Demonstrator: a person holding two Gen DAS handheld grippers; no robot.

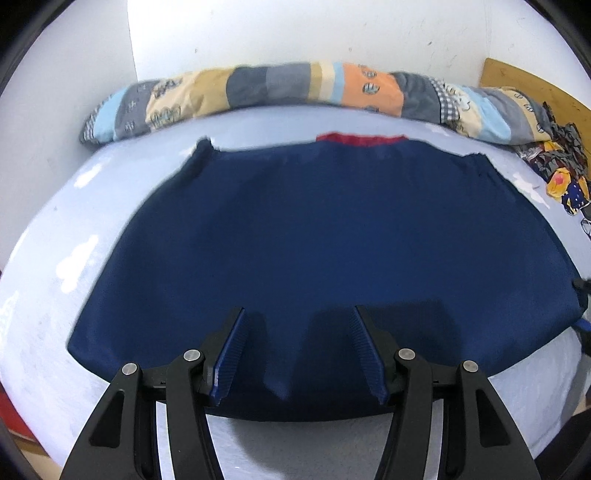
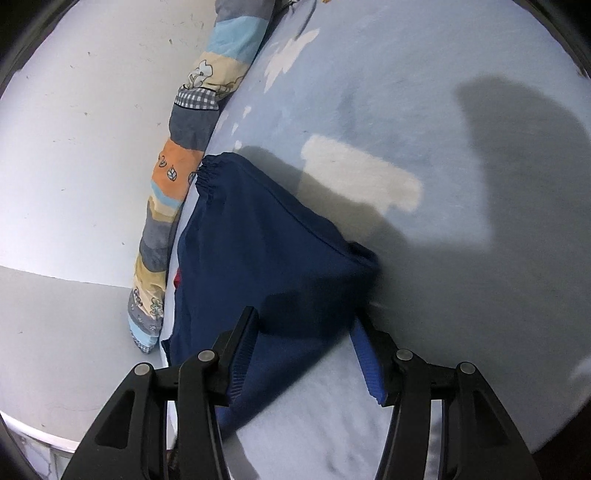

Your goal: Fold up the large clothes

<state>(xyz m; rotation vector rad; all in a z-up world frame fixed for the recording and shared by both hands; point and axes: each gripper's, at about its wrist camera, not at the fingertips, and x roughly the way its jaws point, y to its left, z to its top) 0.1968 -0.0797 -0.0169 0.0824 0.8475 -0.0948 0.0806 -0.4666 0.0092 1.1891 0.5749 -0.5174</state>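
Observation:
A large navy blue garment (image 1: 325, 236) with a red collar strip (image 1: 360, 139) at its far edge lies spread flat on a pale blue bed sheet (image 1: 74, 236). My left gripper (image 1: 299, 314) is open, its blue-padded fingers (image 1: 231, 350) hovering over the garment's near hem. In the right wrist view the same garment (image 2: 258, 254) shows from its side, with a gathered cuff (image 2: 208, 177) at the far end. My right gripper (image 2: 306, 314) is open just above the garment's near corner, which looks slightly raised and folded.
A rolled patchwork quilt (image 1: 295, 86) lies along the far bed edge against the white wall (image 1: 295, 33); it also shows in the right wrist view (image 2: 173, 177). A wooden headboard (image 1: 524, 85) and crumpled printed fabric (image 1: 561, 170) sit at the far right.

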